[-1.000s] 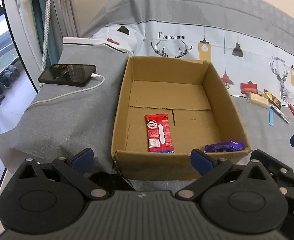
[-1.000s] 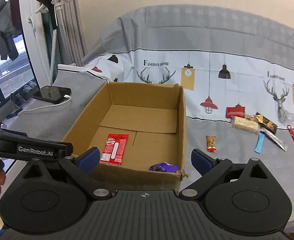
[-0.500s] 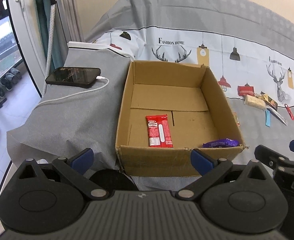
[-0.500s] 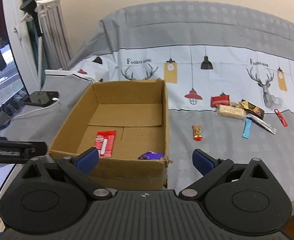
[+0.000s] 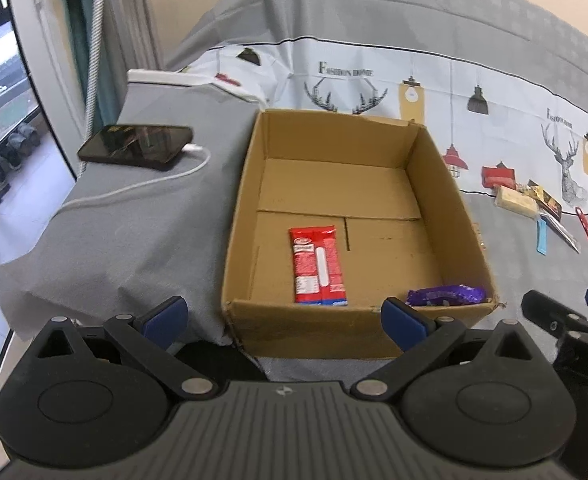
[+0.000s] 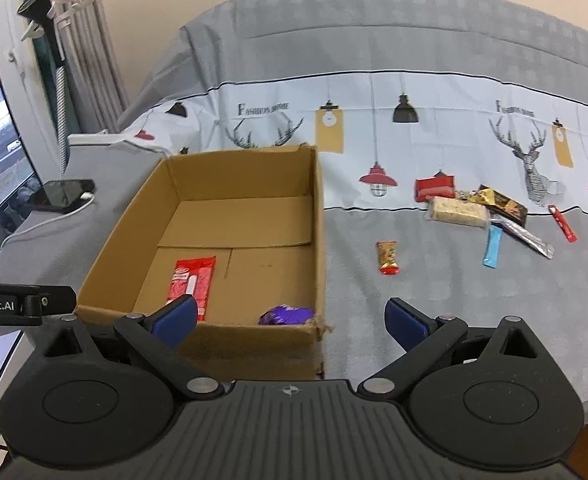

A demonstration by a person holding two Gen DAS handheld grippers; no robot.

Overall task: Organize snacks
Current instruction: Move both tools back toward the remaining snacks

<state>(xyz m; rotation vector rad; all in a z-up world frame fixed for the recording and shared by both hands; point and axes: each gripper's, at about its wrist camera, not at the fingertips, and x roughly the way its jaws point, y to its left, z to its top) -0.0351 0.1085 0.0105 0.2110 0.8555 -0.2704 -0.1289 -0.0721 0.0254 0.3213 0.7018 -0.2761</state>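
Note:
An open cardboard box (image 5: pixel 250 216) (image 6: pixel 320 216) stands on the cloth-covered table. Inside lie a red snack bar (image 5: pixel 318 266) (image 6: pixel 192 282) and a purple wrapper (image 5: pixel 446 295) (image 6: pixel 286 315) in the near right corner. My left gripper (image 5: pixel 284 316) is open and empty just before the box's near wall. My right gripper (image 6: pixel 290 318) is open and empty, its left finger over the box's near edge. Right of the box lie a small red-gold candy (image 6: pixel 388 257) and a pile of several snacks (image 6: pixel 460 210) (image 5: pixel 516 199), including a blue stick (image 6: pixel 492 246).
A black phone (image 5: pixel 136 147) (image 6: pixel 60 194) with a white cable lies left of the box near the table's edge. A window and curtain are at far left. The other gripper's body shows at each view's side (image 5: pixel 570 332) (image 6: pixel 18 304).
The right gripper swung right, then back a little, and now sits closer to the box. The left gripper pulled back slightly. Both stayed open.

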